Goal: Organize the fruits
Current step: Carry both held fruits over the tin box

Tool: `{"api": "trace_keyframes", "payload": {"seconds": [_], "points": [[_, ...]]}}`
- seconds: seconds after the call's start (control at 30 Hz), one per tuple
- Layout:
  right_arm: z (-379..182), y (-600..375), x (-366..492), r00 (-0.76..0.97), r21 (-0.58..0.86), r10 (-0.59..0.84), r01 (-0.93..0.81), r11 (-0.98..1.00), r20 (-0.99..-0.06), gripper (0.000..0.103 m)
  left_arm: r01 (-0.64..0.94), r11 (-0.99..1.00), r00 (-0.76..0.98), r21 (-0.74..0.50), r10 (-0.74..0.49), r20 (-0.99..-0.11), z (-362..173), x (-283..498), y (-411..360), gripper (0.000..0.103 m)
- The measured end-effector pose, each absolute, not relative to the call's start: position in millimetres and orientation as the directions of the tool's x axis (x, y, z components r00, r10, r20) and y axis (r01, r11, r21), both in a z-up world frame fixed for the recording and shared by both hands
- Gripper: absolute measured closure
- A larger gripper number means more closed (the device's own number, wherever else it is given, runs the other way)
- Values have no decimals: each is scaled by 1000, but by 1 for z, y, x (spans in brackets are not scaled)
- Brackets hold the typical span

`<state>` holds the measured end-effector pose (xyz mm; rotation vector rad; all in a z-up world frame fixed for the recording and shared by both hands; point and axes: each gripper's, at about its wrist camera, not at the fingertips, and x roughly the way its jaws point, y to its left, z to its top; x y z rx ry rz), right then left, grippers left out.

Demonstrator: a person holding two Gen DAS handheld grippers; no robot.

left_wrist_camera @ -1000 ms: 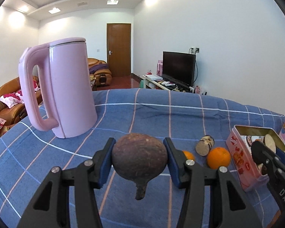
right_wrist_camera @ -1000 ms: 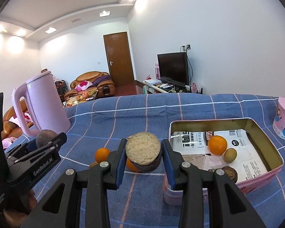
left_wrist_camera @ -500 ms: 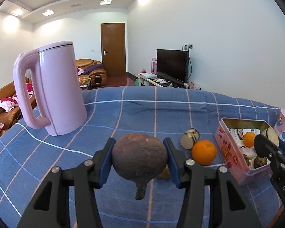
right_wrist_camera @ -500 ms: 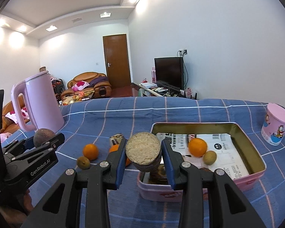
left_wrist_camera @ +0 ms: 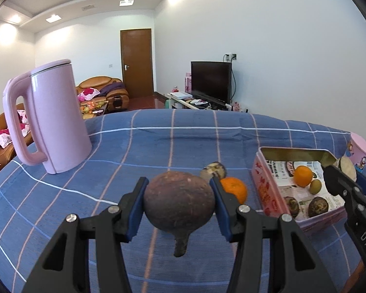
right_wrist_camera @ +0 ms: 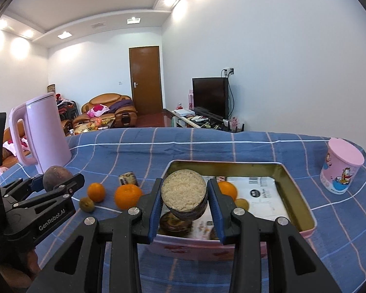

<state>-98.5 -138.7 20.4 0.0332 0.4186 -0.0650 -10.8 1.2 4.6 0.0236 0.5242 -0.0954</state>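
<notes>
My left gripper (left_wrist_camera: 178,186) is shut on a round brown fruit (left_wrist_camera: 179,206) with a short stalk, held above the blue checked cloth. My right gripper (right_wrist_camera: 184,191) is shut on a dark-skinned cut piece (right_wrist_camera: 184,194) with a pale grainy face, over the near left corner of the pink tin (right_wrist_camera: 227,163). The tin holds an orange (right_wrist_camera: 228,190), a small green fruit (right_wrist_camera: 241,204) and dark fruits. On the cloth left of the tin lie two oranges (right_wrist_camera: 128,195) (right_wrist_camera: 96,191), a small greenish fruit (right_wrist_camera: 86,204) and another cut piece (right_wrist_camera: 128,178).
A tall pink kettle (left_wrist_camera: 56,119) stands at the left of the cloth. A pink cartoon cup (right_wrist_camera: 341,168) stands to the right of the tin. The left gripper (right_wrist_camera: 58,183) shows at the left of the right wrist view. Sofas, a door and a TV lie beyond.
Both grippers have moved to the right with their loads. The tin has come closer and now lies under the right gripper's piece. The kettle has slid away to the left.
</notes>
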Motion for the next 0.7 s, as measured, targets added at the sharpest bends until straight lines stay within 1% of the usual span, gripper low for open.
{"api": "trace_keyframes", "payload": {"seconds": [0.7], "points": [[24,-197,-106,904,-7,-139,148,989,-405,65,200,980,845,13,-166,-508,6,-16,-62,50]]}}
